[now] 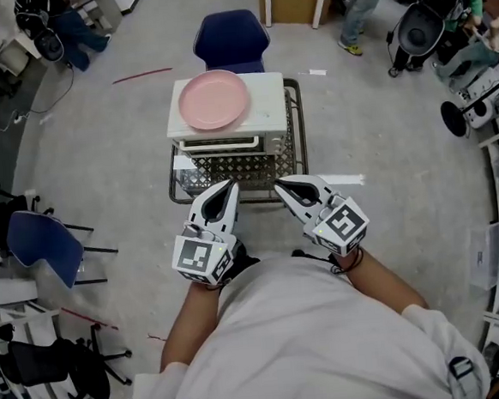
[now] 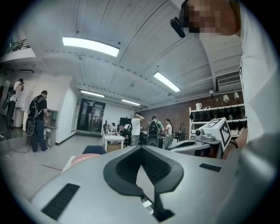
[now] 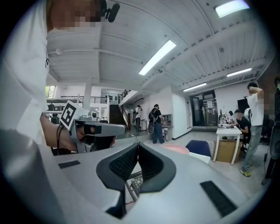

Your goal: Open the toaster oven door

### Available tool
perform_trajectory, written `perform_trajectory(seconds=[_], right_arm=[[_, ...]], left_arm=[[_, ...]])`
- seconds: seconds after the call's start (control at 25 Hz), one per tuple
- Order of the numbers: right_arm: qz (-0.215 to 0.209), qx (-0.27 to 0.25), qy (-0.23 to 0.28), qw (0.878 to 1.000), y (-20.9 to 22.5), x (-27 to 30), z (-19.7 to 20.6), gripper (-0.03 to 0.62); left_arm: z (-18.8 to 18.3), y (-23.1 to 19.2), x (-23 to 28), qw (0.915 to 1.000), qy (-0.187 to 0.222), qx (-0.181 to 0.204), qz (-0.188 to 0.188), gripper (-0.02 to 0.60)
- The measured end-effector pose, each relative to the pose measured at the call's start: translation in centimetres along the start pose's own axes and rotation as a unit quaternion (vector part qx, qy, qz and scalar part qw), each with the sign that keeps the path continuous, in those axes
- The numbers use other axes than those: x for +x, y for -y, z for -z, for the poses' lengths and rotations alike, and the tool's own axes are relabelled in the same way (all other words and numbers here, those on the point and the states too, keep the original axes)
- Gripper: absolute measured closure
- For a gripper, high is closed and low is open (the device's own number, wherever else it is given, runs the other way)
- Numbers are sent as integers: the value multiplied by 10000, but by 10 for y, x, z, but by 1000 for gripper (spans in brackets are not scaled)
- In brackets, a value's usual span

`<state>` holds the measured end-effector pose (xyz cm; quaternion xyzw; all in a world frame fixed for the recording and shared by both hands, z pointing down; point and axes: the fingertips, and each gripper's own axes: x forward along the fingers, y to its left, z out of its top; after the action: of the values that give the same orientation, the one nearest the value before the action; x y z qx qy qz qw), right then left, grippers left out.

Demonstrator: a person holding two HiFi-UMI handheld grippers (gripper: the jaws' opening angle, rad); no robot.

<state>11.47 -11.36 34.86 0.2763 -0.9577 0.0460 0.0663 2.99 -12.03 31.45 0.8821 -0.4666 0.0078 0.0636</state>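
A white toaster oven (image 1: 264, 107) stands on a wire cart (image 1: 296, 152), with a pink plate (image 1: 213, 100) on its top; its door (image 1: 219, 143) faces me and is closed. My left gripper (image 1: 224, 193) and right gripper (image 1: 284, 189) hover side by side just in front of the cart, both shut and empty. In the left gripper view the jaws (image 2: 139, 162) meet at their tips, and the pink plate (image 2: 83, 158) peeks over them. The right gripper view shows its jaws (image 3: 137, 151) together, with the plate (image 3: 177, 149) and cart wire (image 3: 133, 183) beyond.
A blue chair (image 1: 230, 39) stands behind the cart and another blue chair (image 1: 45, 243) to my left. People (image 1: 363, 5) and equipment stand at the far right. A white table (image 3: 229, 135) and a cardboard box (image 1: 294, 0) lie further off.
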Motion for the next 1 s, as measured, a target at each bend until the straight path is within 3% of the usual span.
perform_trajectory(seconds=[0.2, 0.52, 0.76, 1.0], right_arm=[[254, -8, -48, 9997, -13, 47, -10, 576], [794, -16, -190, 9967, -26, 103, -18, 574], [1007, -50, -466, 9938, -28, 125, 2, 574], [1044, 203, -597, 9925, -16, 138, 19, 572]], left_arm=[[-3, -47, -11, 9995, -55, -62, 313, 566], [-3, -100, -28, 9965, -233, 146, 787, 566], [27, -120, -31, 9902, -644, 350, 1191, 566], [46, -130, -19, 9880, -861, 174, 1274, 566]])
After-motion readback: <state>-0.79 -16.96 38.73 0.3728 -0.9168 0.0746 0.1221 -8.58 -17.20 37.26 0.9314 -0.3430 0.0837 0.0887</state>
